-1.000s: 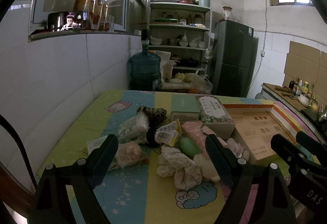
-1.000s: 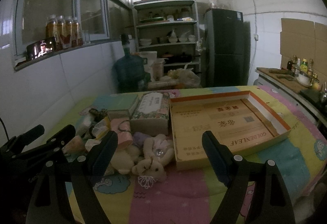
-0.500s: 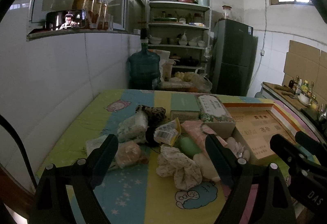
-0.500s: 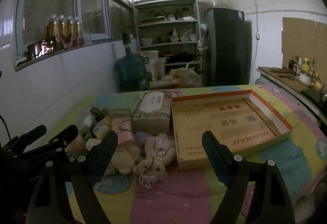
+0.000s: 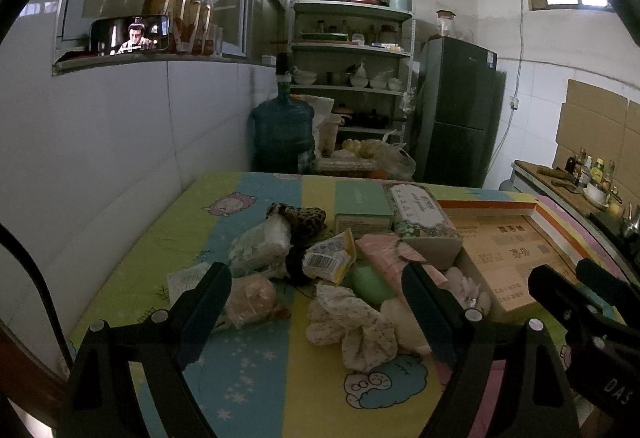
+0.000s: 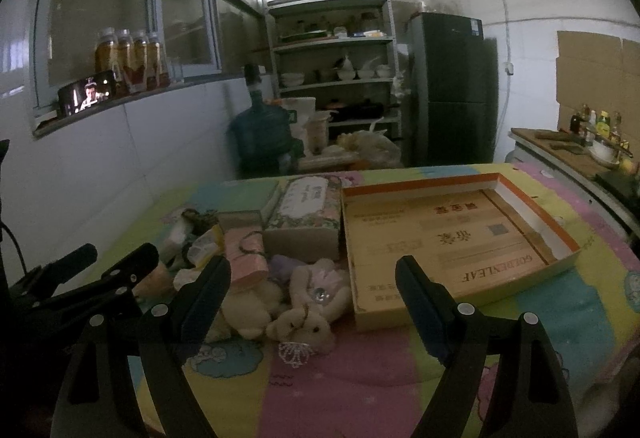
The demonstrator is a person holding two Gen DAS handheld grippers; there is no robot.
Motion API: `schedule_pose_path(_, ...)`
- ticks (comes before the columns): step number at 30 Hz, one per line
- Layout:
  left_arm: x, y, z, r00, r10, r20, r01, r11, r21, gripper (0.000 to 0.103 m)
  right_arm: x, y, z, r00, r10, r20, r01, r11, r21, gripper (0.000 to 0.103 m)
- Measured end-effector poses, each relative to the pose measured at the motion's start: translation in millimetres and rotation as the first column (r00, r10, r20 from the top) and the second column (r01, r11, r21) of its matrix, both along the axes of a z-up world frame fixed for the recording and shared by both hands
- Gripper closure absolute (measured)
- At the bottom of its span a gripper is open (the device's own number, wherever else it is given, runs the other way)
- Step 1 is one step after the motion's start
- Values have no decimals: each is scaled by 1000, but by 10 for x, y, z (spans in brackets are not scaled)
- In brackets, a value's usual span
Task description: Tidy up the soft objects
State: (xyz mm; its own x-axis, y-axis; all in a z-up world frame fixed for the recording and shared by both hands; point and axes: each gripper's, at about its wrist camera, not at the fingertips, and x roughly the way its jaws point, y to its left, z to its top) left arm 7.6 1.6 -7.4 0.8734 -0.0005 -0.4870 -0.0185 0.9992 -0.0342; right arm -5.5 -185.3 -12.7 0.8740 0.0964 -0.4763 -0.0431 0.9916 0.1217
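A heap of soft items lies on the colourful cloth: a spotted fabric scrunchie (image 5: 352,326), a green soap-shaped pad (image 5: 372,278), a wrapped peach bundle (image 5: 250,296), a leopard-print piece (image 5: 300,216) and a yellow packet (image 5: 330,258). A plush bunny (image 6: 310,308) and a pink pack (image 6: 244,258) lie beside a shallow cardboard tray (image 6: 560,234). My left gripper (image 5: 316,294) hovers open above the heap. My right gripper (image 6: 312,286) is open over the bunny, holding nothing.
A floral tissue box (image 6: 306,206) and a green box (image 5: 362,202) stand behind the heap. A blue water jug (image 5: 282,134), metal shelves (image 5: 350,50) and a dark fridge (image 5: 456,110) stand beyond the table. A tiled wall runs along the left.
Both views have shifted slightly, the right gripper drifting a little toward the tray side. The objects on the cloth lie where they were and both grippers stay open.
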Motion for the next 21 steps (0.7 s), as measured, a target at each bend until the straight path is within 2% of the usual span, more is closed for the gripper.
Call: schedule_pose_path(21, 41, 128, -78, 1000, 28, -12, -28, 999, -15, 16, 85, 23, -71, 999, 31, -26, -31, 999, 8, 18)
